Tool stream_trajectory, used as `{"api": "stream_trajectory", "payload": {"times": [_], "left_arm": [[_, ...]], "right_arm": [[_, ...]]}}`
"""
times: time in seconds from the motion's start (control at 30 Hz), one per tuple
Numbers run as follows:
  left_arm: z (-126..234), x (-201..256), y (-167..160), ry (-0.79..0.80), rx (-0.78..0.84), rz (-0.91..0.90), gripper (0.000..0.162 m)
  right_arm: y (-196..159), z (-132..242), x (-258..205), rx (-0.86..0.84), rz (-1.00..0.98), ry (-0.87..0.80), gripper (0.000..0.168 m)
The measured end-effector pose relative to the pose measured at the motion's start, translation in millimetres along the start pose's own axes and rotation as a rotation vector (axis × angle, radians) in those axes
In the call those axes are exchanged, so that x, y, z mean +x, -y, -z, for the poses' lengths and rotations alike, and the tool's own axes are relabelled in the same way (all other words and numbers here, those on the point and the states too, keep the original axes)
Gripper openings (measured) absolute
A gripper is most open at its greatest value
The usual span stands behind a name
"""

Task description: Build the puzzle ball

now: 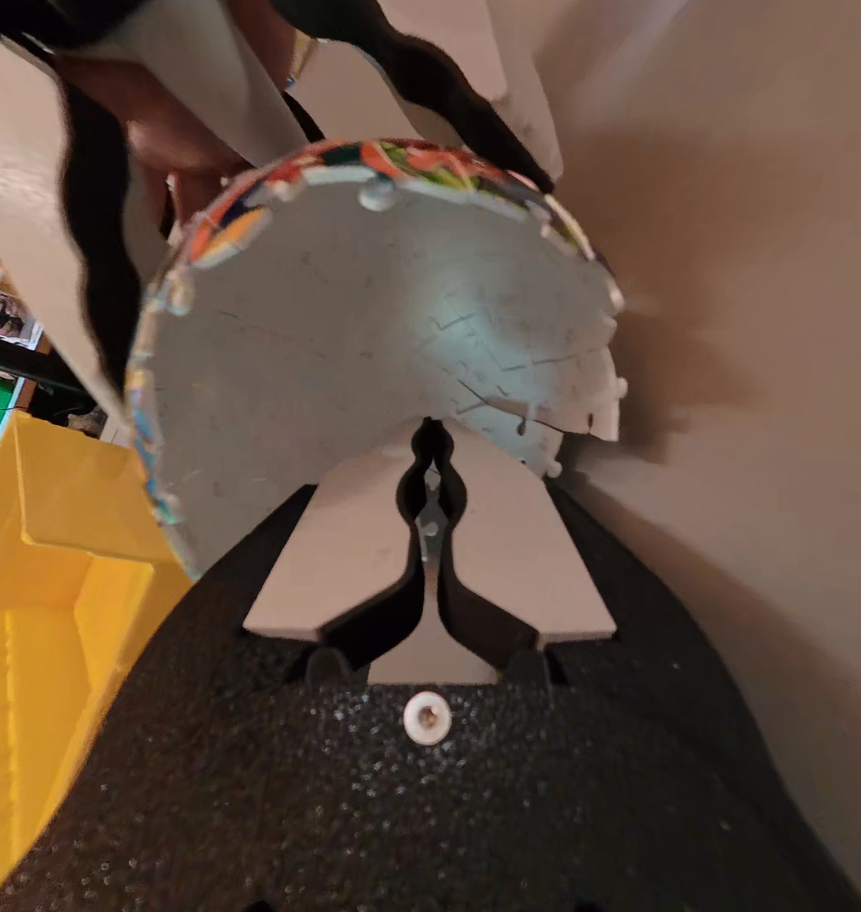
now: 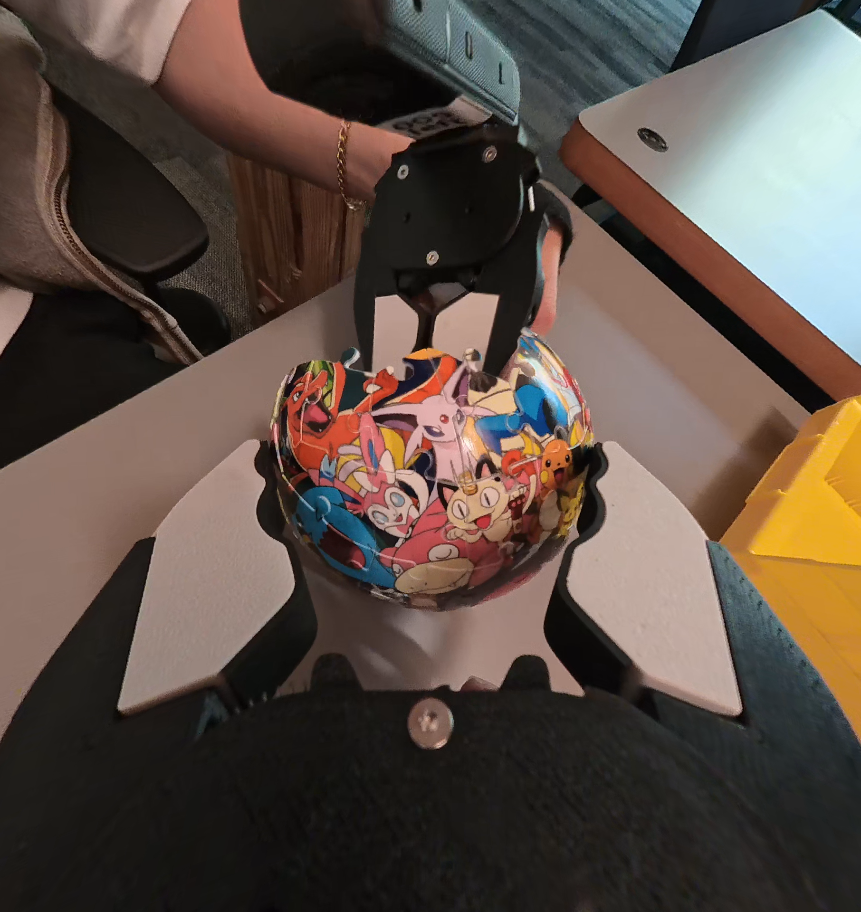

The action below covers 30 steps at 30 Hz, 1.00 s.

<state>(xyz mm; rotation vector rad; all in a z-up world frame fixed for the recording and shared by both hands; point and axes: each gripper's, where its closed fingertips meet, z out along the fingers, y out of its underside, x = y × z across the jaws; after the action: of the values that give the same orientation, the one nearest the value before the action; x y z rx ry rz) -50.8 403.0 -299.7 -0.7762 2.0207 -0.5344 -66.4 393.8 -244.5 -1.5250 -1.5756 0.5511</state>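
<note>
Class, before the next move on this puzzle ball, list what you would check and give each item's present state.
1. Right tongs clasp the puzzle ball on both sides: ok.
2. Left tongs pinch its rim: ok.
3. Ball complete: not ok; the grey inside is open and the rim is jagged.
4. Loose piece ready to fit: cannot tell; none is in view.
5. Pieces in the yellow bin: cannot tell; only part of it shows.
</note>
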Motion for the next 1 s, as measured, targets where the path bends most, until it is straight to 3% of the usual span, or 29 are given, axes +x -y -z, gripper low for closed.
{"api": "stream_trajectory", "payload": {"times": [0.67, 0.83, 1.0], "left_arm": [[-19.7, 17.8, -4.2, -0.120, -0.085, -0.221, 0.000], [-20.4, 18.3, -4.2, -0.124, -0.082, -0.278, 0.000], [-20.6, 17.7, -3.7, -0.069, -0.151, -0.383, 0.000]], "right_arm": [[-3.1, 3.9, -1.3, -0.005, -0.002, -0.008, 0.119], [-12.0, 3.3, -8.6, -0.041, -0.033, 0.001, 0.132], [-18.6, -2.3, -9.5, -0.037, -0.041, -0.007, 0.135]]}}
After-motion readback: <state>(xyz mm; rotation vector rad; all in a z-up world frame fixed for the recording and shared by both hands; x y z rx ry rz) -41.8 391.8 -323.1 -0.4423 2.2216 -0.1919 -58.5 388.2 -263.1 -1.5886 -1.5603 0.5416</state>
